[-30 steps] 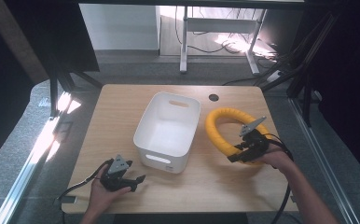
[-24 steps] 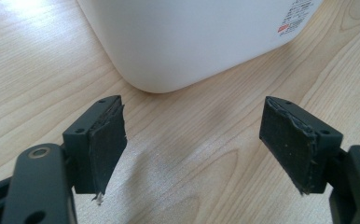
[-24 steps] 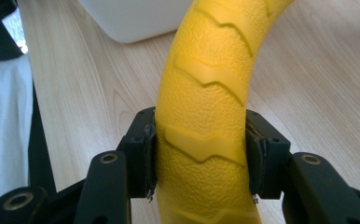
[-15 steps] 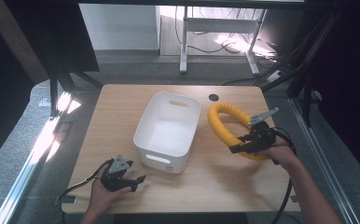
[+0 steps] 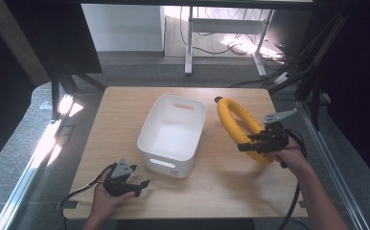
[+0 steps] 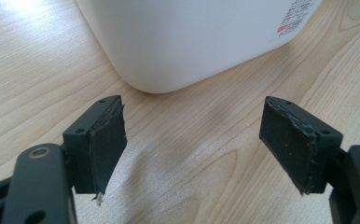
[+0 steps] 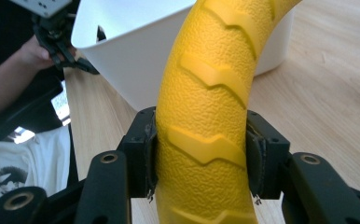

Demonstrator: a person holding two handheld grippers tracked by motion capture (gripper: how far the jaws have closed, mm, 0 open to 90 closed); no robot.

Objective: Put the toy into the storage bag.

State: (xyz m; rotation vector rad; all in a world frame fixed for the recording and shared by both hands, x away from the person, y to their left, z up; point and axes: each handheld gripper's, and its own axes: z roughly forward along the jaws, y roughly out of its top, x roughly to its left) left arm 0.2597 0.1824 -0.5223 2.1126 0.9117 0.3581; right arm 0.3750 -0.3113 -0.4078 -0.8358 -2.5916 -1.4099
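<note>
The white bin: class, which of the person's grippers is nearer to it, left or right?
Left. The left gripper lies open just off the bin's near corner. The right gripper is farther, across bare table, shut on the yellow ring.

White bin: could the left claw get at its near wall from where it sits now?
Probably yes. The left claw is open, and bare table lies between it and the white bin; nothing blocks the way.
</note>
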